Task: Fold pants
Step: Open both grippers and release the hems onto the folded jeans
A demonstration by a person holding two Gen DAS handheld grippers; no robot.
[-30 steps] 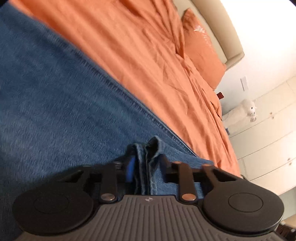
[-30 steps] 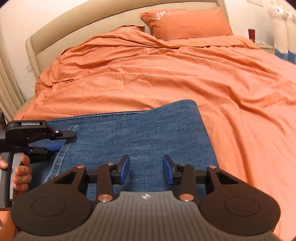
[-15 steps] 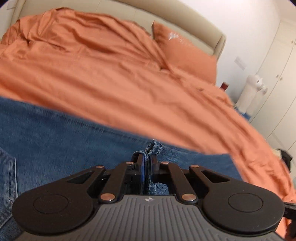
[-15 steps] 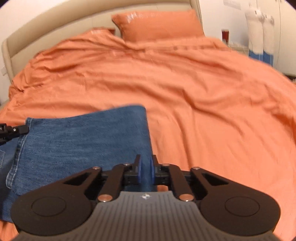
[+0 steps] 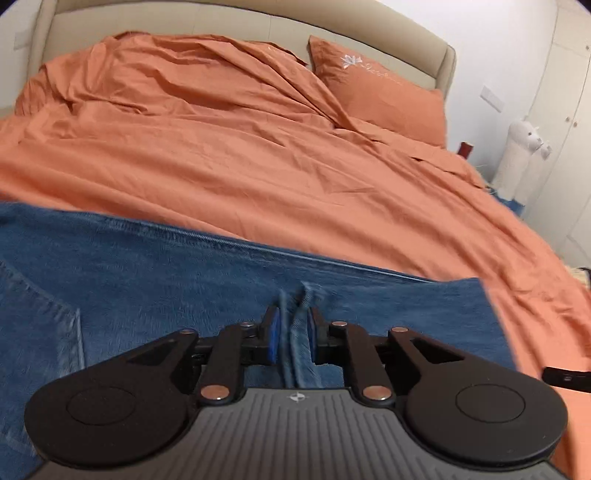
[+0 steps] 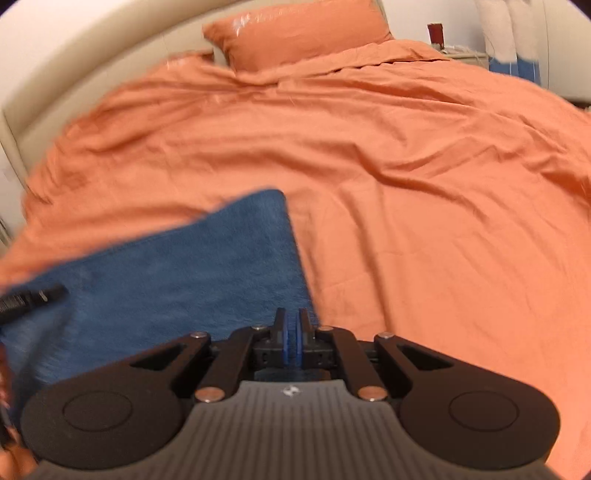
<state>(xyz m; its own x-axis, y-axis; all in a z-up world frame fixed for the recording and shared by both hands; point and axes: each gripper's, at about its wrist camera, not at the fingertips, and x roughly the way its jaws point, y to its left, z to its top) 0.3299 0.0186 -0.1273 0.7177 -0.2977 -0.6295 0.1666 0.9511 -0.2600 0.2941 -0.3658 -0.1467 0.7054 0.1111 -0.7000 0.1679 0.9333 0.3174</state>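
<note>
Blue denim pants (image 5: 166, 280) lie folded on the orange bed. In the left wrist view my left gripper (image 5: 292, 334) has its jaws parted a little, with a bunched fold of denim hem (image 5: 297, 325) standing between the blue pads. In the right wrist view my right gripper (image 6: 291, 332) is shut on the near right edge of the pants (image 6: 177, 280), at the fold's corner. The left gripper's tip (image 6: 33, 297) shows at the left edge of that view. The right gripper's tip (image 5: 569, 376) shows at the right edge of the left view.
An orange duvet (image 5: 258, 155) covers the bed, with orange pillows (image 5: 380, 92) against a beige headboard (image 5: 221, 22). A white plush toy (image 5: 521, 155) and white cupboards (image 5: 569, 110) stand at the right. A nightstand (image 6: 461, 51) sits beyond the bed.
My left gripper's jaws have parted from the denim fold they were pinching half a second ago. My right gripper closed on the pants' edge and stays shut. Both views shifted.
</note>
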